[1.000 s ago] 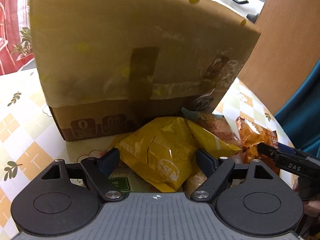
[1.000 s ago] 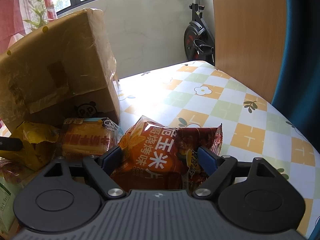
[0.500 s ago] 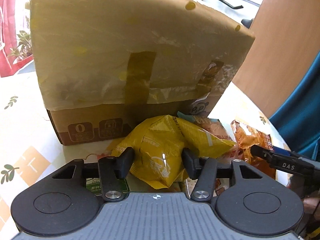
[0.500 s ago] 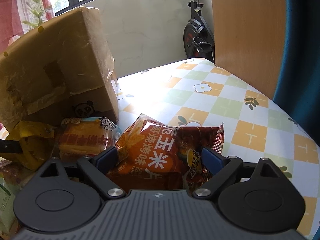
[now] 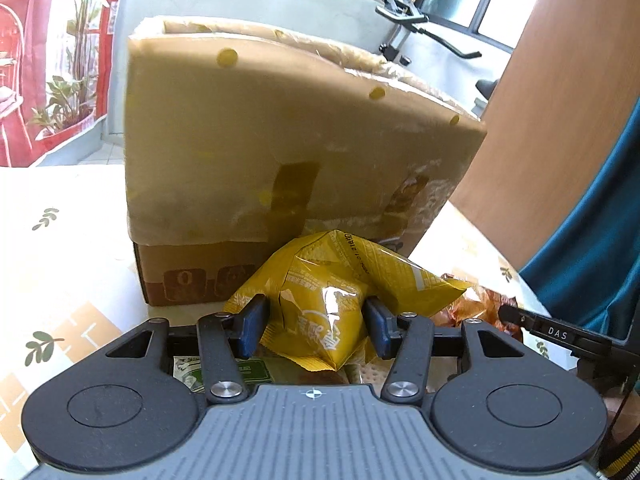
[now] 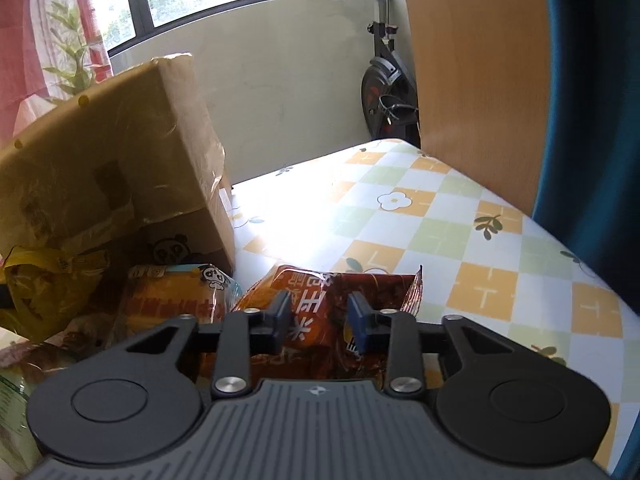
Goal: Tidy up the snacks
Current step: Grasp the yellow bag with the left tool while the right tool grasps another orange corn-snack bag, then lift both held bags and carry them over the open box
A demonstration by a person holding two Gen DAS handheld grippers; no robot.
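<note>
1. Your left gripper [image 5: 316, 322] was clamped on the yellow snack bag [image 5: 336, 292], held just in front of the cardboard box [image 5: 280, 152].
2. Your right gripper [image 6: 318, 322] was closing on the orange snack bag [image 6: 332, 312] (pads already pinching it), which lay on the table [image 6: 460, 240].
3. Lifting each bag clear of the pile, without crushing it, would have served best.

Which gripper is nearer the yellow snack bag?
Left. The left gripper is clamped on the yellow snack bag; the right gripper is closing on the orange snack bag, off to the yellow bag's right.
</note>
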